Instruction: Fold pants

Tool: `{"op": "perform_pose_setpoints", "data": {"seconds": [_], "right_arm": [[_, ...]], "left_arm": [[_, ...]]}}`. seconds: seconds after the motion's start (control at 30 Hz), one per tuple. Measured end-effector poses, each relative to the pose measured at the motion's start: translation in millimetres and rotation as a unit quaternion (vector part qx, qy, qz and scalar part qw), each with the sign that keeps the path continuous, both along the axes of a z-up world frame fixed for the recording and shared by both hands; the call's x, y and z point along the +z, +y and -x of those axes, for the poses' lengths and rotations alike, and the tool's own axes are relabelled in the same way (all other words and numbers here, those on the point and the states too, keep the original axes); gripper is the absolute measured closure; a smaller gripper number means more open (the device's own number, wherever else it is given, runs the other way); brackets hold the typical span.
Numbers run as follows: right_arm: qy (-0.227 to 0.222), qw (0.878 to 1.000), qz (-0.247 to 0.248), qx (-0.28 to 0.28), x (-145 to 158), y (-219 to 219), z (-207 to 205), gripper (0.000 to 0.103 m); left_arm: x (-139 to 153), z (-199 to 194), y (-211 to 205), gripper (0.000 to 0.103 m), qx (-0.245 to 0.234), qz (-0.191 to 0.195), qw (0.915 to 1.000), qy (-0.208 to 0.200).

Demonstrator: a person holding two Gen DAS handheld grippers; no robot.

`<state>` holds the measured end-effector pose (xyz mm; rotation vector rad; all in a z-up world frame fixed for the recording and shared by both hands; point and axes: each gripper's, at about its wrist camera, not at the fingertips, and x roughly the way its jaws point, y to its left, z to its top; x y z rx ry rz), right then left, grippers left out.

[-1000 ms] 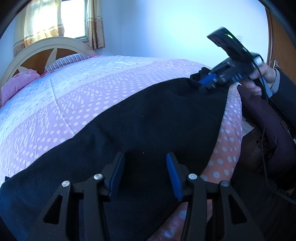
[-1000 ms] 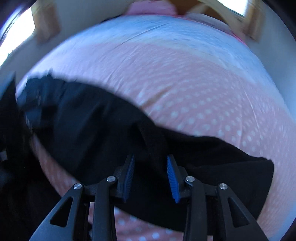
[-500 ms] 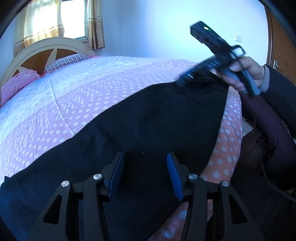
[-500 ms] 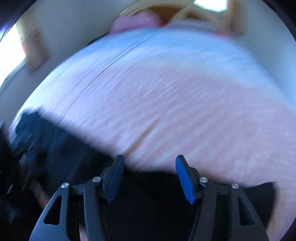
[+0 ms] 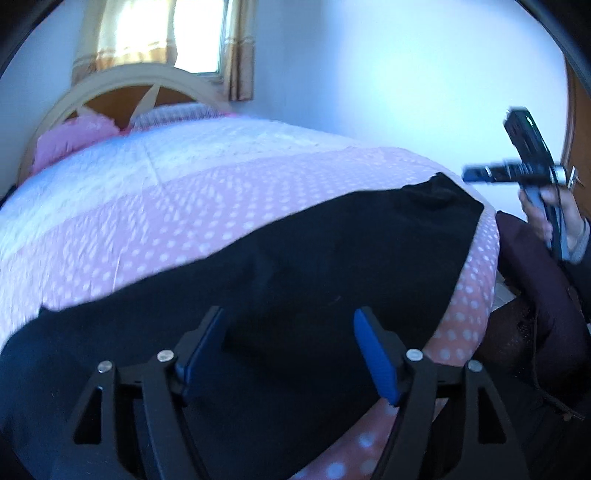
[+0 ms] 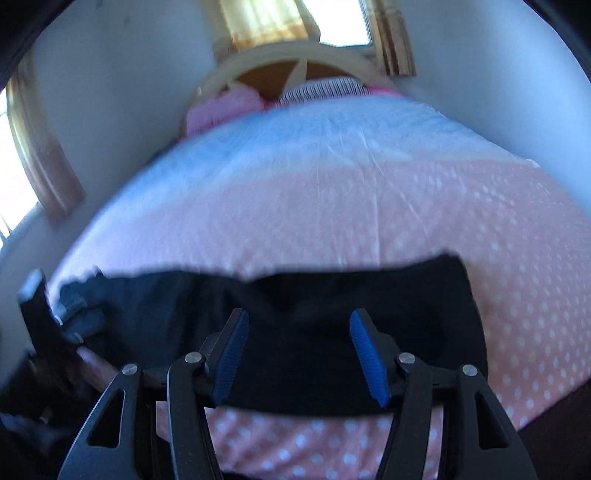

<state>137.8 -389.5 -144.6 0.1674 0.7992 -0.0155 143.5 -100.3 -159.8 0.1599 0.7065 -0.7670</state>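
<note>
Left wrist view had my left gripper (image 5: 290, 349) with its jaws spread wide and nothing between the blue pads (image 5: 376, 360), hanging over the black pants (image 5: 295, 266). The pants lay flat in a long band across the near edge of the bed, on the pink dotted quilt (image 5: 147, 221), one end reaching toward the right corner of the mattress. Past that corner my right gripper (image 5: 476, 174) was in the air, clear of the cloth, gripped by my hand (image 5: 554, 218); it was blurred, so I could not tell from there how its jaws stood.

From the right wrist view my right gripper (image 6: 299, 350) showed its jaws parted wide as well, empty, above the pants (image 6: 332, 295), which ran from the left edge of the frame to a squared end on the right. The quilt (image 6: 332, 203) stretched beyond, pink near me and pale blue farther up. At the far end stood the rounded headboard (image 6: 280, 59) with a pink pillow (image 6: 218, 107) and a striped pillow (image 6: 317, 90) against it, a curtained window (image 6: 295, 22) behind. A dark, blurred shape at the left edge may have been my left gripper, though I could not be sure
</note>
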Motion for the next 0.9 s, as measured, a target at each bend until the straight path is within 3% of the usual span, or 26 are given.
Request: {"op": "perform_pose_setpoints", "data": {"seconds": [0.07,0.2,0.33,0.37,0.4,0.43,0.47,0.57,0.67,0.73,0.8,0.87,0.9], "right_arm": [[0.003,0.998,0.043,-0.045,-7,-12,3,0.044],[-0.029,0.988,0.048,-0.146,-4,-63,11,0.044],[0.013,0.988,0.025,-0.15,-17,-92,9,0.044],[0.024,0.987,0.04,-0.151,-21,-91,8,0.054],[0.032,0.988,0.05,-0.143,-24,-87,8,0.085],[0.039,0.989,0.051,-0.135,-26,-84,9,0.096],[0.044,0.988,0.053,-0.136,-28,-83,11,0.098],[0.065,0.982,0.071,-0.162,-33,-89,17,0.098],[0.068,0.982,0.058,-0.165,-32,-92,19,0.097],[0.059,0.984,0.067,-0.156,-25,-87,14,0.091],[0.036,0.985,0.068,-0.152,-15,-87,6,0.062],[0.017,0.987,0.047,-0.151,-9,-92,-2,0.049],[0.015,0.988,0.04,-0.151,-8,-96,-10,0.049]], "left_arm": [[-4,-3,3,0.029,0.004,0.006,0.9999,0.015],[-6,-6,1,0.029,0.007,0.008,0.9998,0.018],[-7,-2,-5,0.029,0.006,0.001,0.9999,0.016],[-7,-2,-6,0.029,0.006,0.002,0.9998,0.017],[-7,-3,-5,0.029,0.006,0.003,0.9998,0.018],[-8,-4,-4,0.029,0.006,0.004,0.9998,0.02],[-8,-5,-4,0.029,0.006,0.005,0.9998,0.021],[-7,-5,-3,0.029,0.005,0.003,0.9998,0.02],[-8,-5,-3,0.029,0.005,0.001,0.9998,0.019],[-8,-4,-2,0.029,0.005,0.001,0.9998,0.019],[-8,-4,-2,0.028,0.004,0.0,0.9998,0.02],[-9,-3,-2,0.028,0.003,-0.001,0.9998,0.019],[-9,-3,-2,0.028,0.003,-0.001,0.9998,0.019]]}}
